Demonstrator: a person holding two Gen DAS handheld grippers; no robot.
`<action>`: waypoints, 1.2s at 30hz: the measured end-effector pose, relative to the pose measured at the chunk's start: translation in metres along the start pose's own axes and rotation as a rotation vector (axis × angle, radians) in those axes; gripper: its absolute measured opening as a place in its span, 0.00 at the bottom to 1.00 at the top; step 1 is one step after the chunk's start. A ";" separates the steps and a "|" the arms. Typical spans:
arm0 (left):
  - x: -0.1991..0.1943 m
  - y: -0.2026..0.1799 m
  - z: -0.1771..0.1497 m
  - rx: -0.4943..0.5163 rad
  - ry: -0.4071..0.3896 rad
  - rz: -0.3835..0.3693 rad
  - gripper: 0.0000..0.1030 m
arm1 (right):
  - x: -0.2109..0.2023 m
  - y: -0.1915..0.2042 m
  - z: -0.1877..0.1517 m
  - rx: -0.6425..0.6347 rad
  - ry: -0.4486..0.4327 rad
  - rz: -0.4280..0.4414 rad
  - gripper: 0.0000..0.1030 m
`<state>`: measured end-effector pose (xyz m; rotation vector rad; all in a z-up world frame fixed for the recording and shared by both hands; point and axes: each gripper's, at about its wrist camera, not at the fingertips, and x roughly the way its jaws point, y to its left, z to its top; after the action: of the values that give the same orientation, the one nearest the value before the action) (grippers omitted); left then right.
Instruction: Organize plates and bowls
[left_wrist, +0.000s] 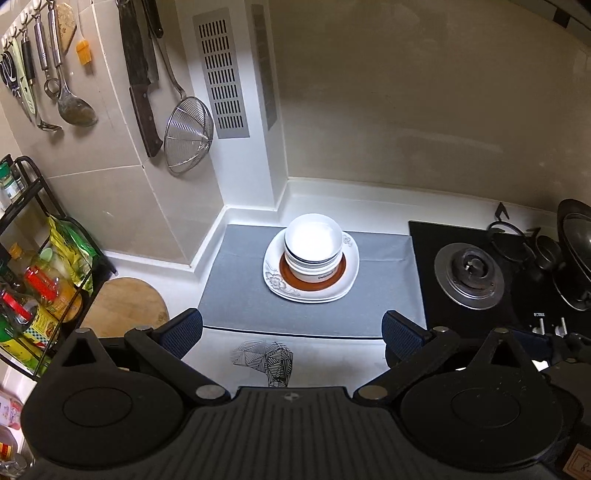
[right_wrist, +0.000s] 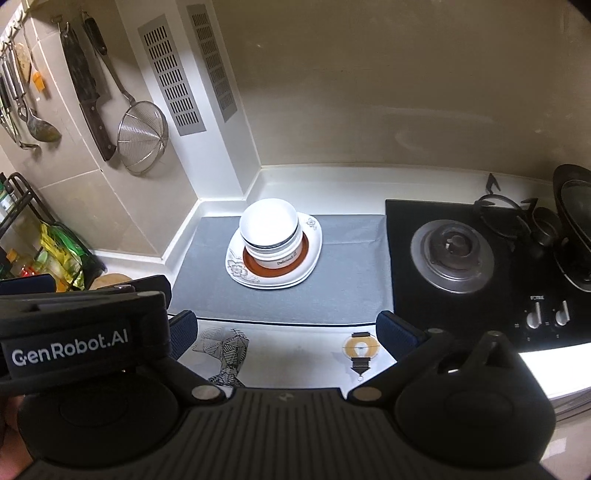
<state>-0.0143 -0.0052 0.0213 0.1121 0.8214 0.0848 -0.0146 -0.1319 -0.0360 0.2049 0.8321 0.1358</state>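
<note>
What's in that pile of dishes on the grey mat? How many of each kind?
Bowls: at least 2 nested, judging by the rims; the exact count is hard to tell.
Brown-rimmed plate: 1, under the bowls.
White flowered plates: 2, at the bottom, by their edges.
Total: at least 5 dishes, all in one stack on the grey mat.

I see a white counter (left_wrist: 332, 206) across mid-frame, with a grey mat (left_wrist: 236, 295) at centre, square plates (left_wrist: 351, 266) on it, a black hob (left_wrist: 436, 236) right.
</note>
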 end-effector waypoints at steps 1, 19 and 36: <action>-0.002 -0.001 -0.001 0.002 -0.001 0.003 1.00 | -0.001 -0.001 -0.001 0.001 0.000 0.002 1.00; -0.016 -0.013 -0.016 0.023 0.020 0.019 1.00 | -0.016 -0.015 -0.018 0.016 0.024 0.006 1.00; -0.019 -0.013 -0.022 0.028 0.036 0.038 1.00 | -0.018 -0.015 -0.027 0.019 0.041 0.028 1.00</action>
<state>-0.0429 -0.0185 0.0188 0.1526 0.8567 0.1110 -0.0462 -0.1471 -0.0440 0.2321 0.8719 0.1587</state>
